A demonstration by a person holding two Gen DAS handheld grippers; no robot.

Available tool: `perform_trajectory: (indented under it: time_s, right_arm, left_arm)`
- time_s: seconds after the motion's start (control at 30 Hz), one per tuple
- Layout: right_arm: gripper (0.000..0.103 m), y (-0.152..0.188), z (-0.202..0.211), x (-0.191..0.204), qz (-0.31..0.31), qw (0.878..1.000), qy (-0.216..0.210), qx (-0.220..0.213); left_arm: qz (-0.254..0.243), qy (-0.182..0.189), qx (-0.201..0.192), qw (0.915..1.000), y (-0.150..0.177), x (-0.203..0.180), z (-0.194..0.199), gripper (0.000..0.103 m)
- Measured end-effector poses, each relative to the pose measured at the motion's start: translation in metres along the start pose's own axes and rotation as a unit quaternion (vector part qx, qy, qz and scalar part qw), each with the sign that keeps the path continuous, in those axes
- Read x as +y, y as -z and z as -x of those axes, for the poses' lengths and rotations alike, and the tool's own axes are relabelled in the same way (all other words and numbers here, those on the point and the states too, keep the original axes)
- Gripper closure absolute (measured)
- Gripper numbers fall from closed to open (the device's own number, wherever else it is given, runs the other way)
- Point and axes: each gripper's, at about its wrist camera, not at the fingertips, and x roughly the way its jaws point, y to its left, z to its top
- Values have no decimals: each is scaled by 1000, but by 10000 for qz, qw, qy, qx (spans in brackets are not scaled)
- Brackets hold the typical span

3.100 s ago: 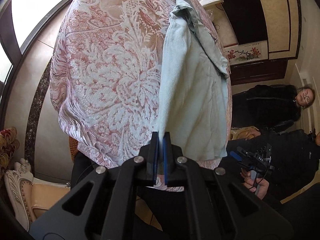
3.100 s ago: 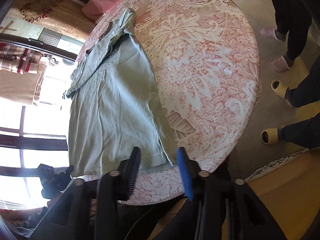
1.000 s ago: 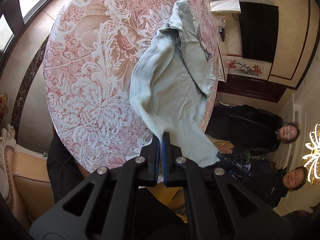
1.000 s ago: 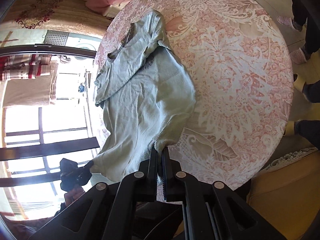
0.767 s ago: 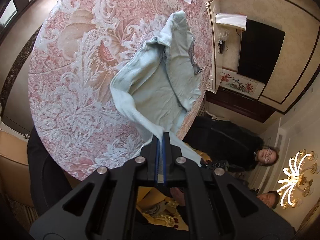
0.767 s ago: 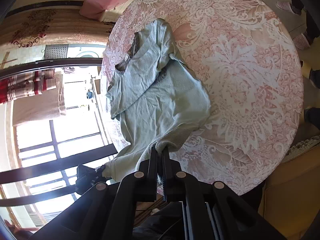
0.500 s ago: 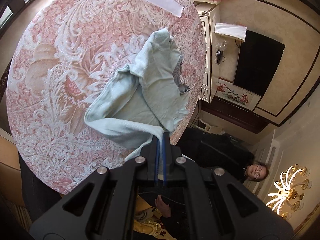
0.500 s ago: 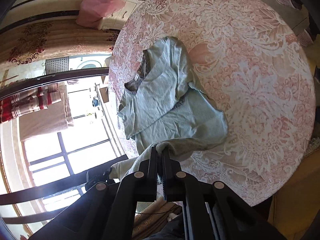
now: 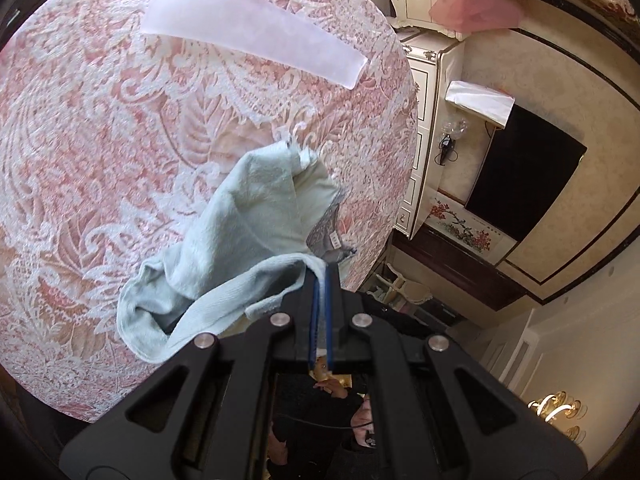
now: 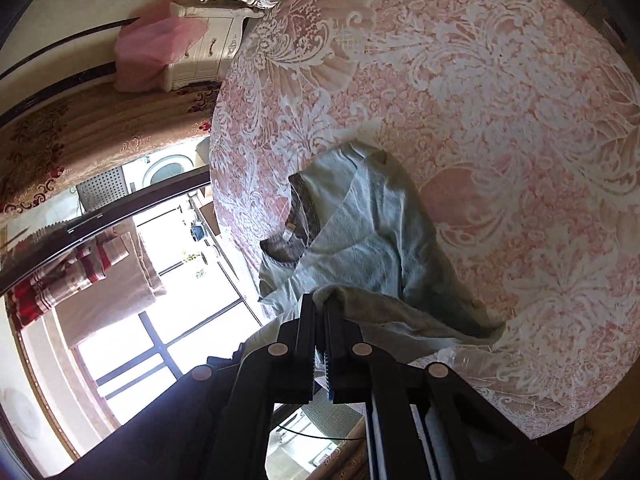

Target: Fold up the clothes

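Note:
A pale green shirt [image 9: 256, 236] lies on the round table with the pink and white lace cloth [image 9: 120, 140]. My left gripper [image 9: 321, 276] is shut on the shirt's bottom hem and holds it above the collar end. My right gripper [image 10: 320, 300] is shut on the other hem corner of the shirt [image 10: 372, 236], also lifted over the collar. The lower half of the shirt arches up from a fold and hangs over the upper half. The grey collar with its label [image 10: 294, 220] lies near the table edge.
A long white translucent strip [image 9: 252, 36] lies on the far side of the table. A white cabinet [image 9: 424, 140] with a pink bag [image 9: 476, 12] on top stands beyond the table. A window and hanging towels [image 10: 100, 276] are on the right wrist view's left. A person stands below the left gripper.
Both grippers have lifted the hem and carried it forward over the shirt toward the collar. The shirt has gone from flat to doubled over. The right gripper closed on the hem about three seconds ago.

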Motion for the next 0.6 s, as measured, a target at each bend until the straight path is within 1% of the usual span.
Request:
perform_trajectory:
  time_s: [0.07, 0.13, 0.2, 0.27, 0.3, 0.33, 0.37, 0.4, 0.43, 0.47, 0.5, 0.53, 0.57, 0.6]
  right_arm:
    - [100, -16, -9, -6, -172, 9998, -26, -9]
    - [99, -32, -19, -14, -317, 9995, -12, 4]
    - [95, -44, -30, -24, -428, 9991, -6, -6]
    - [94, -51, -38, -30, -405, 9991, 59, -51]
    - [93, -52, -40, -33, -430, 9990, -46, -84]
    - [89, -53, -40, -36, -465, 9988, -118, -108]
    - [83, -53, -40, -37, -452, 9987, -182, -134]
    - [79, -53, -39, -36, -412, 9987, -251, -171]
    - [70, -53, -36, -36, -383, 9984, -359, -215]
    - [53, -53, -34, -35, -370, 9980, -442, -241]
    - [45, -52, -32, -34, -370, 9979, -453, -269]
    - [35, -51, -29, -33, -343, 9983, -363, -311]
    - [33, -50, -25, -31, -234, 9987, -259, -369]
    - [33, -48, -21, -26, -39, 9990, -191, -403]
  left_arm:
    - [139, 10, -38, 9999, -14, 6, -9, 100]
    - [267, -62, -75, 9996, -24, 15, -16, 100]
    - [345, -67, -81, 9993, -30, 22, -23, 100]
    - [331, 37, -83, 9994, -34, 26, -27, 100]
    - [278, 96, -80, 9995, -35, 26, -28, 100]
    - [168, 62, -68, 9998, -36, 24, -29, 100]
    - [58, 14, -48, 10000, -36, 22, -29, 99]
    - [-53, -33, -28, 10000, -36, 21, -28, 97]
    - [-168, -76, 0, 9998, -36, 19, -28, 95]
    - [-307, -124, 45, 9994, -35, 17, -28, 91]
    - [-486, -225, 47, 9986, -34, 13, -26, 89]
    - [-672, -333, 41, 9972, -33, 10, -24, 79]
    - [-893, -464, 10, 9949, -31, 6, -21, 68]
    - [-1137, -577, -19, 9918, -28, 0, -17, 63]
